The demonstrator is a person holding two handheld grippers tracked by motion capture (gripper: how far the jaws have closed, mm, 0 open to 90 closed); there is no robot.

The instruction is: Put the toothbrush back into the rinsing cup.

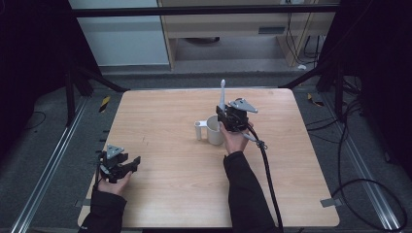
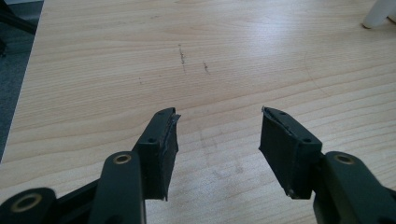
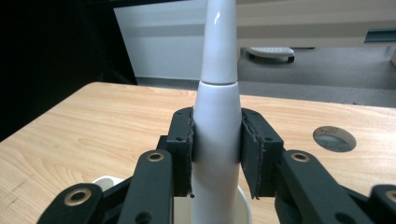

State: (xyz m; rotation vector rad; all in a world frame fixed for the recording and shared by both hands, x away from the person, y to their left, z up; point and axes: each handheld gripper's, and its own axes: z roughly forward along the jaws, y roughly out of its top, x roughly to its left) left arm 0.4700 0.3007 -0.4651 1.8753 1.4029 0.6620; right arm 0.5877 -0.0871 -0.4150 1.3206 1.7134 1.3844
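Electric toothbrush [image 3: 217, 116], white, upright, centre of the right gripper view. Tapered body below, narrower neck above a seam; head runs out of frame at the top. In the high view it stands just right of frame centre, bristle end pointing up and away.

Its lower end sits over or inside the white cup [image 1: 215, 130]; the cup's rim shows at the bottom of the right gripper view, directly beneath the brush. Cannot tell whether the base touches the cup floor.

Right gripper [image 3: 216, 149]: jaws closed onto the toothbrush body, one pad on each side, just below the seam. Grip looks square, brush vertical.

Handling, as a judgement: rigid, smooth glossy plastic, likely slippery against the pads; the taper would let it slide downward if the squeeze eased. Probably moderate weight, mostly low in the body. The thick body is the sensible hold; the thin neck is not.

Beside the cup, to its left in the high view, a small white upright tube [image 1: 198, 130], apart from it.

Left gripper [image 2: 217, 154]: lower left of the high view, well apart from the cup. Jaws wide apart, nothing between them, bare wooden table [image 2: 116, 70] beneath.
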